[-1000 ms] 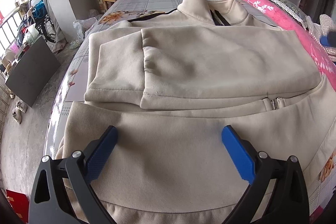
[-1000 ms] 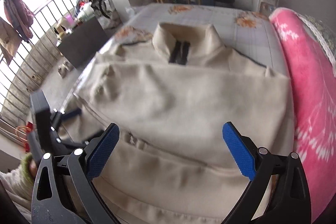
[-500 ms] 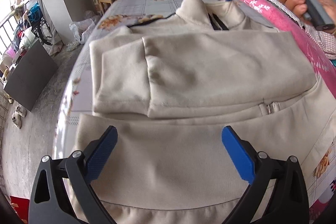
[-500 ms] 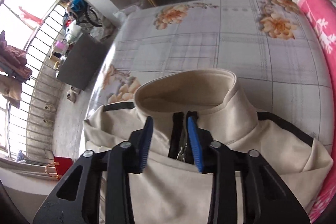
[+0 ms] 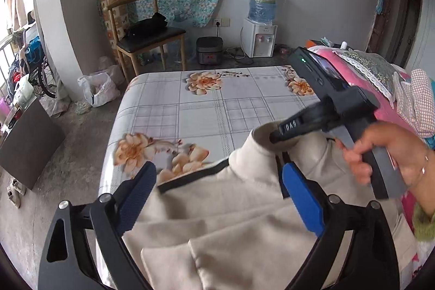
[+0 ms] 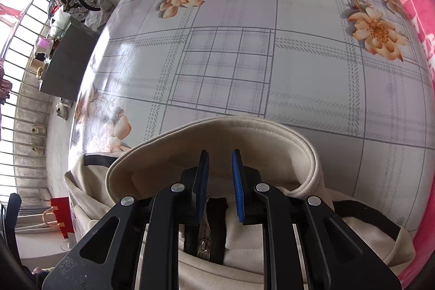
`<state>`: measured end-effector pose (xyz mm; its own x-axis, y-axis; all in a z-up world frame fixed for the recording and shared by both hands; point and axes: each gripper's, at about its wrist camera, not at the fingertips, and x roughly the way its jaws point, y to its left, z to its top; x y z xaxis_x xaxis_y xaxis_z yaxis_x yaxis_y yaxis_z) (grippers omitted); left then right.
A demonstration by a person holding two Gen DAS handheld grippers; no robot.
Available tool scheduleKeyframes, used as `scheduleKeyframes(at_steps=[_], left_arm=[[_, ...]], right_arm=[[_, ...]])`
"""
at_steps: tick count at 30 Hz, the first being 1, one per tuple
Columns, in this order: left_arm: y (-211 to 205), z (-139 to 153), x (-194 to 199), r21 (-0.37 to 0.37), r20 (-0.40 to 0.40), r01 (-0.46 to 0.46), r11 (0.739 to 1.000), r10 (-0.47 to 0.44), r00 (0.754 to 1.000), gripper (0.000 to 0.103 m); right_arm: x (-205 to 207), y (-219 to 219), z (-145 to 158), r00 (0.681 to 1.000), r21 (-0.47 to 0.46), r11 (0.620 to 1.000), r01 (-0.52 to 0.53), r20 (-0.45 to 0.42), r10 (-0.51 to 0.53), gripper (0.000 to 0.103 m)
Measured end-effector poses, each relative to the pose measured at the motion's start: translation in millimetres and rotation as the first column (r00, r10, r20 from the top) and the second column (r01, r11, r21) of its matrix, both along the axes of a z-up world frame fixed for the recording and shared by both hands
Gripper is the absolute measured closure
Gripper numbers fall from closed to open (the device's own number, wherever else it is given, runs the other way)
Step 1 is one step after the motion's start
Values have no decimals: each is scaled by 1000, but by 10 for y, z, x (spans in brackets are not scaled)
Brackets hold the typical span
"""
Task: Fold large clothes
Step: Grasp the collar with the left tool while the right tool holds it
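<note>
A beige zip-up jacket [image 5: 244, 230] lies on the bed with both sleeves folded across its front. My left gripper [image 5: 217, 192] is open, hovering over the left shoulder near the collar. My right gripper [image 6: 220, 181] sits inside the stand-up collar [image 6: 244, 132], just above the black zipper [image 6: 204, 241]. Its blue pads stand a narrow gap apart with no cloth between them. In the left wrist view the right gripper's tip [image 5: 285, 131] is hidden in the collar, held by a hand [image 5: 394, 151].
The bed sheet [image 6: 223, 67] with flowers and checks stretches beyond the collar. A pink quilt [image 5: 380, 99] lies along the right side. A chair [image 5: 146, 40], a water dispenser [image 5: 261, 34] and a rice cooker [image 5: 209, 50] stand past the bed's far end.
Both grippers have moved up from the hem to the collar end. My right gripper has narrowed from wide open to a small gap and has dipped into the collar.
</note>
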<state>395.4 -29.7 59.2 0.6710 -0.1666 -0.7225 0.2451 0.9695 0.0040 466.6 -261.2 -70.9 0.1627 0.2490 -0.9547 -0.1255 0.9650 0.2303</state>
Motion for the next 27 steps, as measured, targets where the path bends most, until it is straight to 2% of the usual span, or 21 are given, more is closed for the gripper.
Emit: scheduleKeyframes(at_steps=[2, 5, 7, 9, 12, 15, 18, 20, 27], left_arm=[[-166, -91, 273, 28, -5, -4, 1000, 4, 1000, 18], [-304, -271, 621, 54, -45, -43, 998, 46, 998, 32], [-369, -390, 789, 75, -74, -58, 995, 64, 995, 41], [-419, -518, 892, 114, -102, -57, 992, 69, 992, 46], [-462, -661, 967, 170, -128, -60, 984, 83, 988, 49], [-452, -733, 1005, 185, -184, -51, 981, 86, 979, 51], [-442, -724, 935, 176, -226, -8, 984, 48, 973, 51], [-462, -711, 850, 176, -250, 37, 984, 8, 968, 52], [-542, -732, 554, 152, -301, 164, 975, -113, 947, 50]], right_arm=[[19, 3, -23, 1000, -16, 1000, -15, -6, 15, 87], [42, -9, -49, 999, -30, 999, -37, -19, 36, 87], [49, -21, -61, 998, -29, 998, -47, -30, 46, 87], [42, -32, -67, 997, -25, 998, -59, -44, 58, 87], [38, -47, -82, 995, -25, 997, -77, -58, 75, 87], [6, -58, -76, 993, -16, 996, -93, -69, 92, 87], [-52, -60, -63, 988, 13, 993, -120, -96, 121, 85], [-129, -101, 1, 988, 0, 991, -137, -71, 136, 85], [-416, -343, 142, 986, 56, 987, -152, -67, 155, 85]])
